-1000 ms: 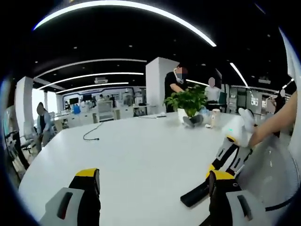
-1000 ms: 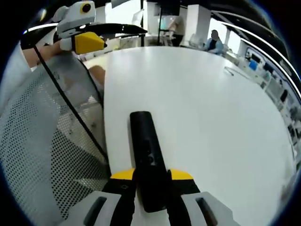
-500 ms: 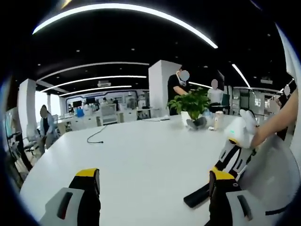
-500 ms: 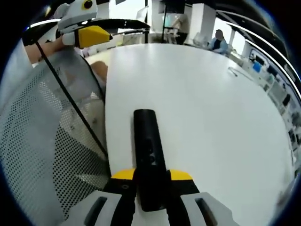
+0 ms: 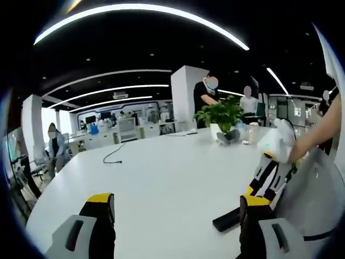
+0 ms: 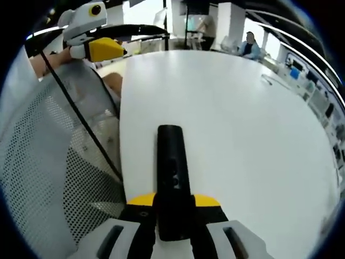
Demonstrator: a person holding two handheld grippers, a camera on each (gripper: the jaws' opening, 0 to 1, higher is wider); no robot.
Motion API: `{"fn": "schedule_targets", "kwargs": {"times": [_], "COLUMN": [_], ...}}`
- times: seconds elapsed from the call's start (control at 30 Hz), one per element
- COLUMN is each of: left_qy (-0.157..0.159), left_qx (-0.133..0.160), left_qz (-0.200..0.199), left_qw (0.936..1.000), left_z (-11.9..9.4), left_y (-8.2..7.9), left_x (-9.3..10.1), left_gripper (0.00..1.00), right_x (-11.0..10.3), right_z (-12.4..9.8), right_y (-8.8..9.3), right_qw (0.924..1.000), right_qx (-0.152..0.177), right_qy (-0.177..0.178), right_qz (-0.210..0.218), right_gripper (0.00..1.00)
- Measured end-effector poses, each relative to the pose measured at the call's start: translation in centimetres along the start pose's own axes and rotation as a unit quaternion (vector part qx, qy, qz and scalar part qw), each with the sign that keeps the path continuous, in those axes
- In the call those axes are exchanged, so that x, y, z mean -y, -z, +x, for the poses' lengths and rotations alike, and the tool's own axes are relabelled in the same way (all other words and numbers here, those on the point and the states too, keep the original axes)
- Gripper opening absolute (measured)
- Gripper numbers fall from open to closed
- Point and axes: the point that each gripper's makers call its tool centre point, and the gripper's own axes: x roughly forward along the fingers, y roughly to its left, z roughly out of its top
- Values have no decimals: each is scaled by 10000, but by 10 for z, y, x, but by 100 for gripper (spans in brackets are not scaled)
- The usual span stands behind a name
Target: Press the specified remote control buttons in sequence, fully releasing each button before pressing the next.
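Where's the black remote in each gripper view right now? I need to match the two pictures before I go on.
Left gripper view: the remote lies low right on the white table, just left of this gripper's right jaw, under the right gripper.
Right gripper view: the remote runs up the centre, its near end clamped between the yellow-tipped jaws.
Shared landmark: the table's near edge, beside the mesh chair back.
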Motion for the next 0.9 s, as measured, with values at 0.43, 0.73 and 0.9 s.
{"fn": "schedule_targets", "kwargs": {"times": [0.43,0.73,0.9], "left_qy": [-51,-82,-72], "left_qx": [-140,-184,-223], "left_qz": [146,179,185], "left_qw": [9998,9996,9996], "left_z": [0,0,0], "left_y": [5,7,8], "left_x": [-2,-3,-3], "left_gripper": [99,98,98], "right_x": [12,25,33], "right_z": [3,5,7], "right_y": [-5,-10,-12], "right_qw": [10000,10000,9999], "right_qx": [11,-2,-31], "right_qy": [22,51,85], "right_qz": [-74,-72,-120], "right_gripper": [21,21,21]}}
